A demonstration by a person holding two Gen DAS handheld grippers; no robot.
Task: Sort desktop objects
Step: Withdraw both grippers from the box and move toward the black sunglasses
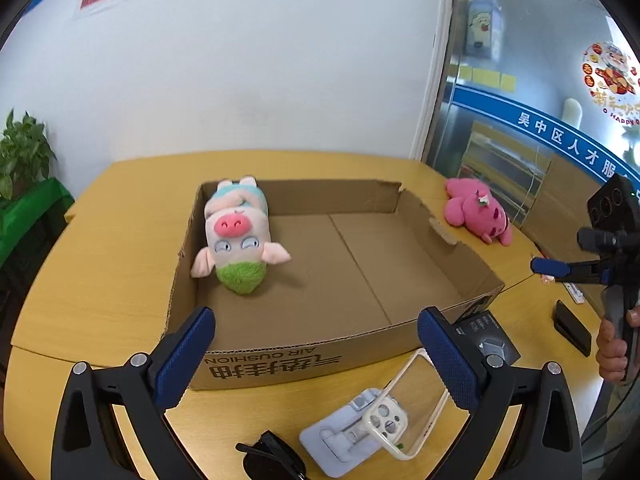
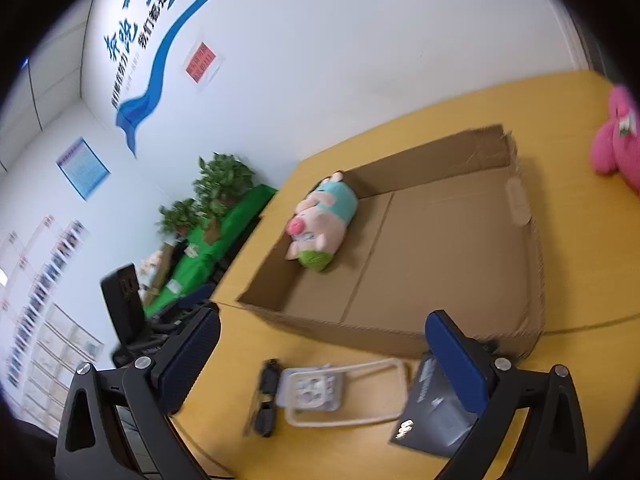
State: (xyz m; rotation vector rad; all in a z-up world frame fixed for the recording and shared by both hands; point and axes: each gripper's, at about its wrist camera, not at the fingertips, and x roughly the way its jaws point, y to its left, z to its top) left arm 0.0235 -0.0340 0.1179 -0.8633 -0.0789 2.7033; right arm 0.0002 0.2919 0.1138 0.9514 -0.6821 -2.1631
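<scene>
A shallow cardboard box point(image 1: 280, 354) point(image 2: 532, 240) lies on the yellow table. Inside, at its far left corner, rests a pig plush point(image 1: 236, 236) point(image 2: 322, 224) with a green tuft. A pink plush point(image 1: 478, 210) point(image 2: 614, 140) lies on the table right of the box. In front of the box sit a clear phone case point(image 1: 404, 404) point(image 2: 348, 392) on a pale lavender holder point(image 1: 340, 436), black sunglasses point(image 1: 272, 460) point(image 2: 266, 398) and a dark small box point(image 1: 490, 340) point(image 2: 434, 412). My left gripper point(image 1: 316, 360) hovers open above them. My right gripper point(image 2: 324, 356) is open with nothing between its fingers.
The other hand-held gripper point(image 1: 550, 267) with a hand point(image 1: 612, 344) on it shows at the right. A black phone point(image 1: 572, 326) lies nearby on the table point(image 1: 100, 260). A potted plant point(image 1: 20, 152) point(image 2: 222, 180) on a green stand stands left. A glass partition point(image 1: 540, 100) is at the right.
</scene>
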